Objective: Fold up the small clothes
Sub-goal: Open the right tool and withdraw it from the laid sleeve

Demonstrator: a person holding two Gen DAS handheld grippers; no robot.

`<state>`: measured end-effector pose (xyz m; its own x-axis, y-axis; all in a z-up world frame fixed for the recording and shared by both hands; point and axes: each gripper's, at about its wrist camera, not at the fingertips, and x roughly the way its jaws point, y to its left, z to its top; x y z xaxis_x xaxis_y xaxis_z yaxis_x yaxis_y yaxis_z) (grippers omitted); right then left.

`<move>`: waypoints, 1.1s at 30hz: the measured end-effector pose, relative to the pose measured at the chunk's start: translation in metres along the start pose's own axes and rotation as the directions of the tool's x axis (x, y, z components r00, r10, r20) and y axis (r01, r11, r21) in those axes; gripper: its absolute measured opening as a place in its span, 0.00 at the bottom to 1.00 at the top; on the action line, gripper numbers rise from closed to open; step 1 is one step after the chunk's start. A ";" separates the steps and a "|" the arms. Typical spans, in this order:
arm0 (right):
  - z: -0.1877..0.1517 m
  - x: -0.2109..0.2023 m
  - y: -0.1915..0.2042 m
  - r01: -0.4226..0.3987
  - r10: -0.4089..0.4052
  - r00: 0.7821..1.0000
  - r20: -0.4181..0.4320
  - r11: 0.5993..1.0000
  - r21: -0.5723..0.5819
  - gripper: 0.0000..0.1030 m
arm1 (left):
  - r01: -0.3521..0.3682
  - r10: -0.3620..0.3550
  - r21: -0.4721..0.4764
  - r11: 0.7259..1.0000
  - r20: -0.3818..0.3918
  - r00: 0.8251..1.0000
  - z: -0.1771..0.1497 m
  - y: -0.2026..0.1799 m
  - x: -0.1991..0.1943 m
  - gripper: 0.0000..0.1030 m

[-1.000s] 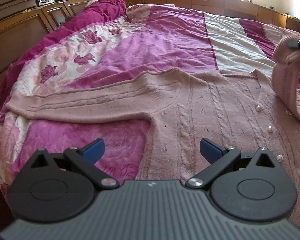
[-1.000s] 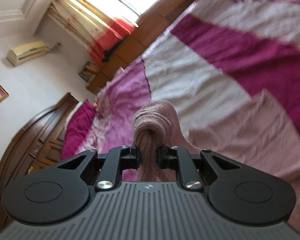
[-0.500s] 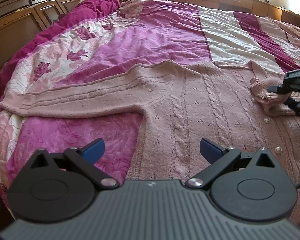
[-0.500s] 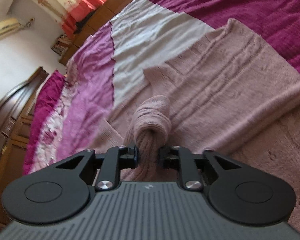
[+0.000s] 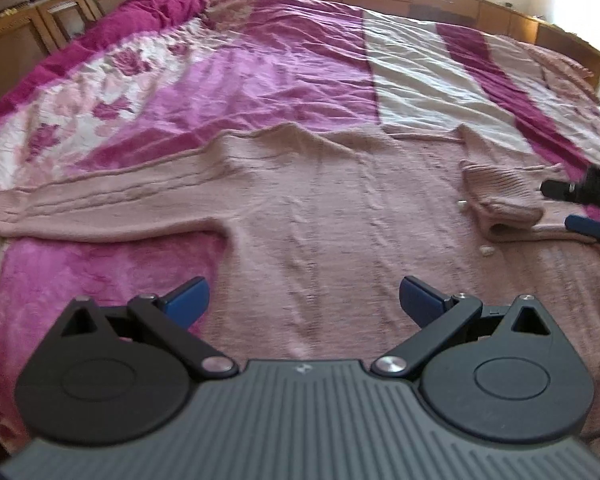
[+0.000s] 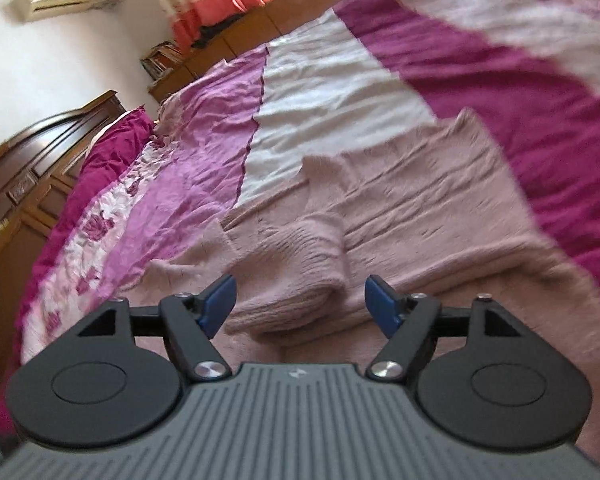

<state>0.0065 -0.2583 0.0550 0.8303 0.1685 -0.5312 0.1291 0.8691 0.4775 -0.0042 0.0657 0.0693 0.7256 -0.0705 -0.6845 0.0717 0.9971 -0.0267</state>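
**A:** How will the pink cardigan (image 5: 320, 216) handle?

**B:** Soft and limp, I judge. It is a loose cable knit lying flat on the bed (image 5: 260, 72), front up, so it will sag and stretch where lifted and hold no crease by itself. It looks light, and fuzzy enough not to slip between the pads.

**A:** Where would you take hold?

**B:** At the ribbed ends. One sleeve (image 5: 100, 208) runs straight out from the cardigan's body, away from the button side, and its cuff is the natural pinch point. The other sleeve's cuff (image 6: 300, 280) already lies doubled over on the cardigan's chest, near the small pale buttons (image 5: 486, 250).

**A:** And the grippers?

**B:** The right hand-held gripper (image 6: 300, 306) hangs just short of that folded cuff, jaws spread, pinching nothing. The left hand-held gripper (image 5: 302, 300) hovers over the cardigan's lower body, jaws wide apart and empty.

**A:** What can't you make out?

**B:** The hem, hidden under the left hand-held gripper's body. The outstretched sleeve's cuff blurs out at the picture edge. Both views are smeared, so I cannot tell whether the front is buttoned, nor how much of the folded sleeve lies flat.
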 end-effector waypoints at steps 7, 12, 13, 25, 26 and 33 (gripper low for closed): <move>-0.011 -0.023 -0.019 0.094 -0.085 0.994 0.076 0.987 -0.131 0.75 | 0.094 -0.094 0.005 0.996 -0.006 0.996 0.014 -0.029 0.010 1.00; -0.020 -0.022 -0.030 0.137 -0.124 0.988 0.087 0.978 -0.155 0.75 | 0.145 -0.145 0.013 0.989 -0.004 0.989 0.027 -0.052 0.021 1.00; -0.021 -0.022 -0.032 0.150 -0.136 0.986 0.096 0.977 -0.150 0.75 | 0.147 -0.147 0.018 0.989 -0.006 0.989 0.029 -0.057 0.024 1.00; -0.050 -0.005 -0.052 0.281 -0.252 0.950 0.182 0.947 -0.157 0.80 | 0.154 -0.153 0.033 0.988 -0.029 0.988 0.047 -0.093 0.061 1.00; -0.052 -0.003 -0.050 0.287 -0.256 0.949 0.187 0.943 -0.168 0.81 | 0.153 -0.152 0.032 0.988 -0.027 0.988 0.048 -0.094 0.064 1.00; -0.057 0.008 -0.048 0.296 -0.260 0.947 0.191 0.935 -0.197 0.87 | 0.167 -0.167 0.005 0.986 -0.014 0.986 0.056 -0.102 0.083 1.00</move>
<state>-0.0239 -0.2720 -0.0121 0.8557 -0.1553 -0.4936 0.2603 0.9536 0.1513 0.0874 -0.0432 0.0560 0.6937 -0.2353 -0.6808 0.1952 0.9712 -0.1368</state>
